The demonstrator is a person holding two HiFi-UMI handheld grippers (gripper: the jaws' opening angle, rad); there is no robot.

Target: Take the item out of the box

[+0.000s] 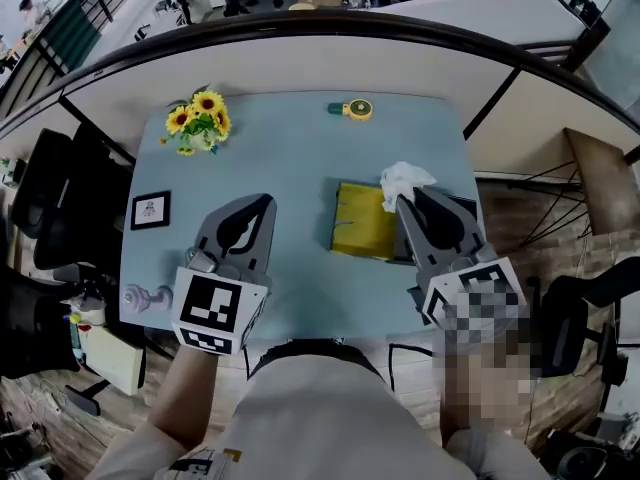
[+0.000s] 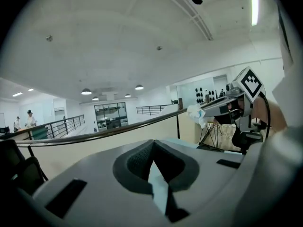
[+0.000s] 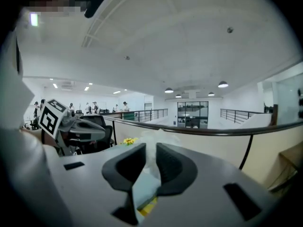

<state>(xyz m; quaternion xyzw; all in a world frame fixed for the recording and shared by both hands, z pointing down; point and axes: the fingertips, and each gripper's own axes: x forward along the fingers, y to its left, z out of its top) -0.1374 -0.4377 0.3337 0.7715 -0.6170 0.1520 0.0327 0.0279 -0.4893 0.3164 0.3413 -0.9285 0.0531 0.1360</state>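
Observation:
A flat yellow box (image 1: 363, 222) lies on the light blue table (image 1: 300, 148), right of the middle. My right gripper (image 1: 403, 204) hovers over the box's right end, shut on a crumpled white tissue (image 1: 405, 179) that sticks up past its fingertips. In the right gripper view the tissue (image 3: 150, 148) fills the narrow gap between the jaws, with a bit of the yellow box (image 3: 147, 205) below. My left gripper (image 1: 267, 202) hangs left of the box, jaws together and empty. In the left gripper view the tips of the left gripper (image 2: 152, 151) meet, and the tissue (image 2: 196, 114) shows at the right.
A bunch of sunflowers (image 1: 201, 118) stands at the table's far left corner. A small picture frame (image 1: 150, 209) is on the left edge. A yellow round gadget (image 1: 355, 110) lies at the far edge. A grey knob-shaped thing (image 1: 146, 296) rests at the near left corner. Chairs flank the table.

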